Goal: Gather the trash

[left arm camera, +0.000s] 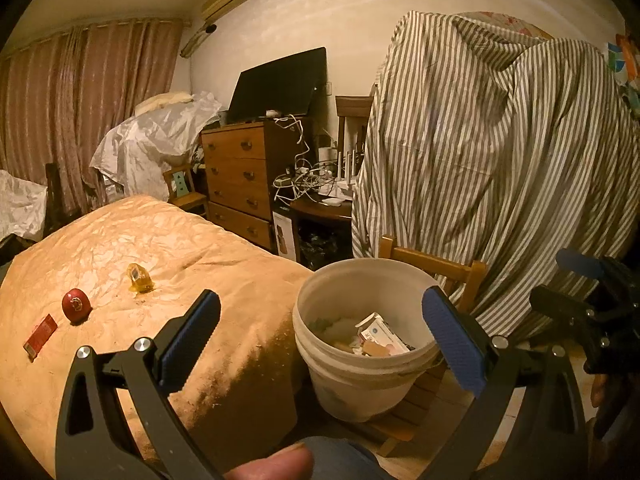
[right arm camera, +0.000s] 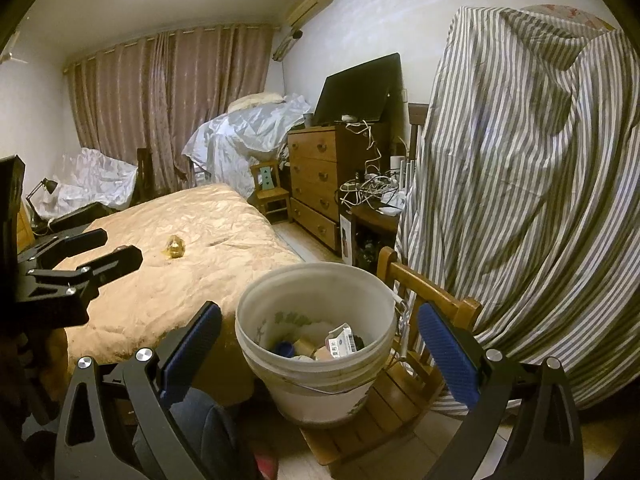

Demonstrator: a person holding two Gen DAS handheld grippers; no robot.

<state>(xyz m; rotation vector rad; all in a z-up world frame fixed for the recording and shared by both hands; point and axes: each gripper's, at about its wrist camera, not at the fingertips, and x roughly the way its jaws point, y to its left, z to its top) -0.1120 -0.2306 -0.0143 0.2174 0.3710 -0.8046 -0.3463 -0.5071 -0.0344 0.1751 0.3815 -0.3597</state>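
Currently both grippers, left gripper (left arm camera: 320, 328) and right gripper (right arm camera: 320, 340), are hovering agape, holding nothing, over bucket (right arm camera: 280, 392); wrappers are lying on bed (left arm camera: 120, 240).

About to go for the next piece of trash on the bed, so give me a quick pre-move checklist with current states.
1. Left hand-held gripper open and empty: ok.
2. Right hand-held gripper open and empty: ok.
3. White bucket upright on the wooden chair, mouth unobstructed: ok.
4. Trash still on the bed: red round item, red flat packet, yellow wrapper: not ok, three left.
5. Room left in the bucket: ok, contents sit low.
6. Trash on the floor: cannot tell.
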